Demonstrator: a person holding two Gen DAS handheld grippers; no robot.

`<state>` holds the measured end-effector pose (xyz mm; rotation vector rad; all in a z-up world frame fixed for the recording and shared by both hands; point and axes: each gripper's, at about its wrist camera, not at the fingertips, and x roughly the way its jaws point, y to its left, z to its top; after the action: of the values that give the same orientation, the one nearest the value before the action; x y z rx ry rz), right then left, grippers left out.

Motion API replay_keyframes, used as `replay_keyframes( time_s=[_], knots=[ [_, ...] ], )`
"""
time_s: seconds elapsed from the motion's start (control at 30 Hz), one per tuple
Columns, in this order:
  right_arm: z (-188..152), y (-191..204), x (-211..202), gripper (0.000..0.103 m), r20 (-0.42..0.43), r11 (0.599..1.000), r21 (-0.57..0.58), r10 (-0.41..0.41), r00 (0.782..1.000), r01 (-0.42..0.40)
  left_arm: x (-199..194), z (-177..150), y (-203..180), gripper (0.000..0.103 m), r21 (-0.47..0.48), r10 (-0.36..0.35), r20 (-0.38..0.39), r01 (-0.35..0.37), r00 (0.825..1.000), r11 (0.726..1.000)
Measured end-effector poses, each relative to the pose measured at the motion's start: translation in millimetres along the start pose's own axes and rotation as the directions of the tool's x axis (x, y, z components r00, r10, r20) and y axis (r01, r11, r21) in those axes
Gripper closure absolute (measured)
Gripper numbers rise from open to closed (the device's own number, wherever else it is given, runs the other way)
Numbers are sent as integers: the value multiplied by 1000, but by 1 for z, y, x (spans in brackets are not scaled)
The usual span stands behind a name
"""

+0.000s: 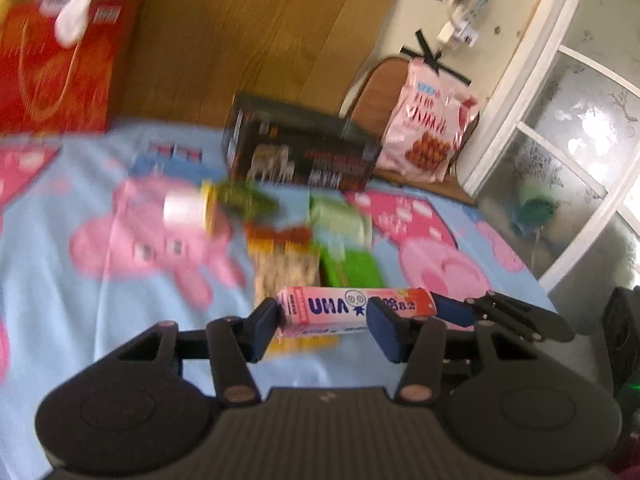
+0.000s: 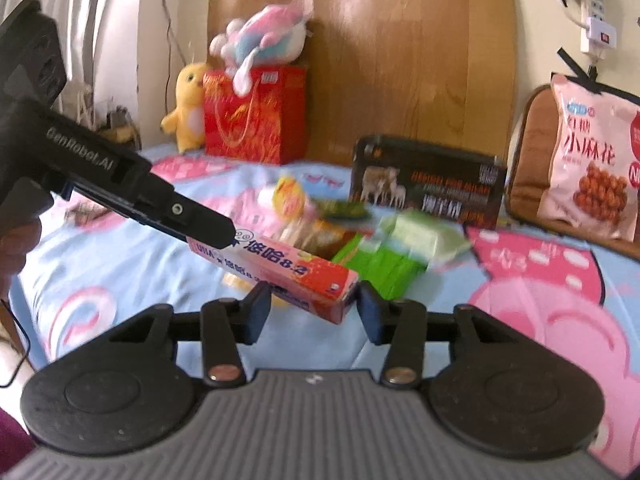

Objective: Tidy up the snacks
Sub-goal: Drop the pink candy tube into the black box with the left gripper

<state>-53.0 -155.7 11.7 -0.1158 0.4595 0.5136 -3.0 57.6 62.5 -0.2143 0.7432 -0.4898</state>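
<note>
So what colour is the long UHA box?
Pink with blue lettering; clearest in the right wrist view.

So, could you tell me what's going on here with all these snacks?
A person is sorting snacks on a bed with two handheld grippers. Both the left gripper and the right gripper hold the same long pink candy box, one at each end, above the blue cartoon bedsheet. Other snack packs lie in a blurry heap beyond it.
</note>
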Motion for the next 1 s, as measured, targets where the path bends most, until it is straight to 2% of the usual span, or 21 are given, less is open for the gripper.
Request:
replay_keyframes(
  time_s=[0.2,0.43,0.53,0.7,0.77,0.8,0.9,0.97,1.0],
  knots=[
    [49,-34,33,53,59,1000,-8,-28,998,28,28,75,-4,54,50,30,76,-34,997,998],
    [110,-96,96,54,69,998,35,-61,996,58,93,158,2,54,49,83,125,-90,989,995],
    [121,-114,123,54,50,996,35,-81,996,79,123,173,12,54,34,104,105,-108,989,994],
    [116,-125,154,53,-3,994,10,-112,994,112,164,180,28,54,-4,119,49,-119,992,993],
    [114,-128,159,47,0,993,21,-118,993,118,172,180,30,51,-6,122,39,-122,992,992],
    [114,-128,159,41,3,991,27,-135,991,134,173,180,31,49,-6,129,37,-129,991,992],
    [118,-134,150,41,26,984,69,-168,985,166,160,177,35,45,-18,111,49,-110,993,994],
    [116,-139,132,41,50,980,139,-148,988,139,141,171,40,44,-25,97,74,-95,993,995],
    [115,-141,123,41,58,977,186,-113,992,101,131,167,43,44,-28,98,86,-96,991,995]
  ],
)
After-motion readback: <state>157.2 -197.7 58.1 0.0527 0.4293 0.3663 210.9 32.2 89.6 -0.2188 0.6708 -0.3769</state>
